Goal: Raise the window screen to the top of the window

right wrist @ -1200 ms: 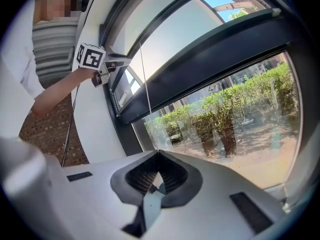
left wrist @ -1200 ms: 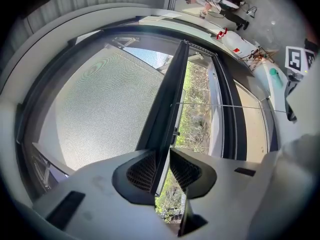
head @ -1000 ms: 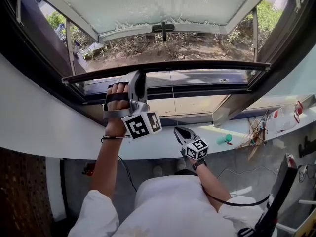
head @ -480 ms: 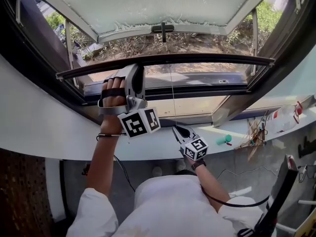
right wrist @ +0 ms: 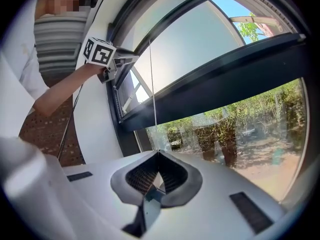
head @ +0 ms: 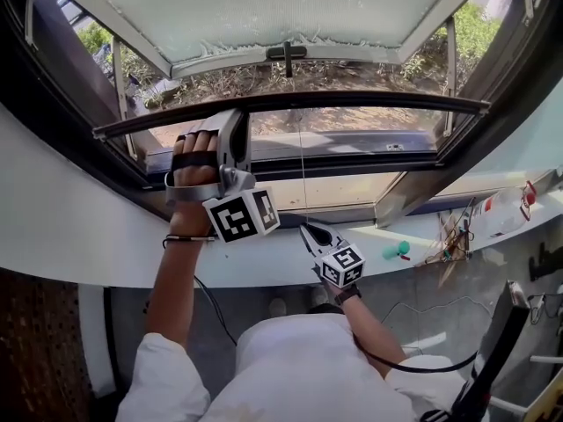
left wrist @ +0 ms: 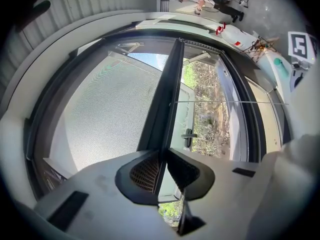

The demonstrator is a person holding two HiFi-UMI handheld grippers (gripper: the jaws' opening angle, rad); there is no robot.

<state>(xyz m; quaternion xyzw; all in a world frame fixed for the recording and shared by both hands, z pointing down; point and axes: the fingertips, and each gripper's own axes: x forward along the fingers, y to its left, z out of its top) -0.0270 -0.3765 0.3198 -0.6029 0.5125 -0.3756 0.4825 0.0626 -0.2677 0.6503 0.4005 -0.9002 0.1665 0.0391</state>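
Left gripper (head: 230, 120) is closing its jaws on the dark bottom bar (head: 352, 102) of the window screen (left wrist: 110, 109) (mesh stretches above it). That bar spans the opening, well above the sill (head: 70, 227), while the right gripper (head: 304, 228), jaws pressed together, pinches the thin cord (head: 303, 170) running up to it.

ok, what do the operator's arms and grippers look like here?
Both grippers, left gripper and right gripper, are pale grey shells with dark ribbed pads, each carrying a white cube of black square markers. A black strap crosses the left hand. White short sleeves, dark bands at both wrists, a black cable by the right arm. Left jaws are closing, the screen bar between them.
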